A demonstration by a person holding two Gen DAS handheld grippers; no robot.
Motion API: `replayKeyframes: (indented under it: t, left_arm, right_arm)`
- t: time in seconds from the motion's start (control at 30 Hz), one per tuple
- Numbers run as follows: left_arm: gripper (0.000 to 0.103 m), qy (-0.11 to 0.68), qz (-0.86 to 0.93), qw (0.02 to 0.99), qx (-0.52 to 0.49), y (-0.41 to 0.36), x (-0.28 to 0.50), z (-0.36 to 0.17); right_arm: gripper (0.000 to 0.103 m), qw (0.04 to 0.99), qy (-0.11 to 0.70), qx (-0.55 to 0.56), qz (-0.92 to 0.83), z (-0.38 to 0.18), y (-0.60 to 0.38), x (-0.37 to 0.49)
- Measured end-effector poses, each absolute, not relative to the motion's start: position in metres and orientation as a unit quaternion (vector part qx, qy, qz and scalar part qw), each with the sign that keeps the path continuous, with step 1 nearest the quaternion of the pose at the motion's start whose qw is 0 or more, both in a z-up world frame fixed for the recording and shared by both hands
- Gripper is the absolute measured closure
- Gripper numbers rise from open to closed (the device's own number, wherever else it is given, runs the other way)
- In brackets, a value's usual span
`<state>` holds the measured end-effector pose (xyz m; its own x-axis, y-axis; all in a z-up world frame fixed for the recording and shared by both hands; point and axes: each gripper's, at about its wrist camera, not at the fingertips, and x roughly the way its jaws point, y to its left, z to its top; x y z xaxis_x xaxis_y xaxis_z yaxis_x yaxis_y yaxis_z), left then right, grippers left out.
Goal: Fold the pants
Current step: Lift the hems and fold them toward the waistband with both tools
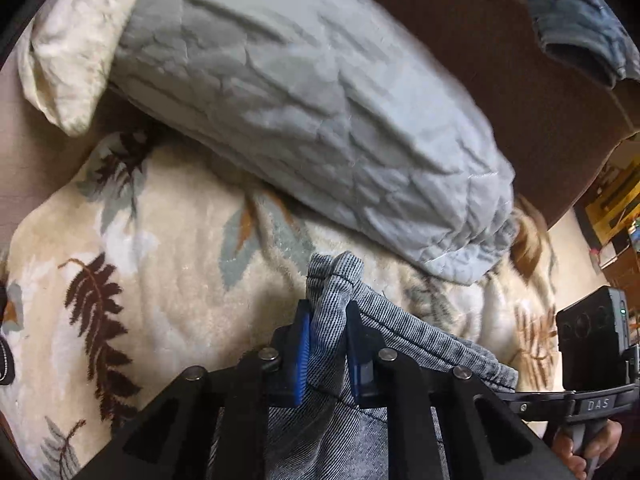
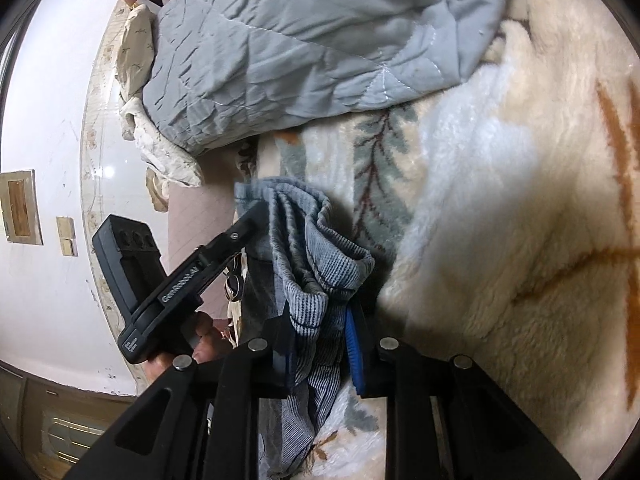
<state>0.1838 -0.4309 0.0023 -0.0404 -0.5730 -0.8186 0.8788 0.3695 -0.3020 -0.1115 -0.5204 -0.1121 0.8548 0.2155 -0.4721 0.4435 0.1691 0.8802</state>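
Note:
The pants are blue-grey ribbed denim-like cloth. In the left wrist view my left gripper [image 1: 327,316] is shut on a bunched edge of the pants [image 1: 404,344], held above a cream fern-print blanket [image 1: 160,280]. The cloth stretches right toward the other gripper's body [image 1: 592,344]. In the right wrist view my right gripper [image 2: 320,320] is shut on another bunched edge of the pants [image 2: 316,240], which hang in folds between the jaws. The left gripper's body [image 2: 168,280] and the hand holding it show at the left.
A crumpled grey-blue quilt [image 1: 300,100] lies on the blanket beyond the pants; it also shows in the right wrist view [image 2: 300,48]. A cream pillow [image 1: 72,40] sits at the far left. A brown headboard [image 1: 500,72] with blue jeans [image 1: 580,12] on it stands behind.

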Motion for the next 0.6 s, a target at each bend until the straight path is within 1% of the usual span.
replayKeyframes:
  t: [0.27, 0.4, 0.43, 0.6]
  left_arm:
    - [0.086, 0.446, -0.545, 0.701, 0.116, -0.385, 0.184, 0.053]
    - [0.086, 0.429, -0.539, 0.719, 0.093, -0.353, 0.183, 0.067]
    - [0.086, 0.425, -0.538, 0.723, 0.091, -0.352, 0.180, 0.063]
    - [0.086, 0.403, -0.524, 0.749, 0.050, -0.279, 0.181, 0.073]
  right_arm:
    - [0.081, 0.769, 0.246, 0.588, -0.051, -0.066, -0.496, -0.109]
    - [0.081, 0.786, 0.246, 0.567, -0.019, -0.047, -0.469, -0.096]
    - [0.081, 0.793, 0.247, 0.556, -0.013, -0.042, -0.461, -0.093]
    - [0.081, 0.814, 0.265, 0.516, 0.032, -0.024, -0.407, -0.071]
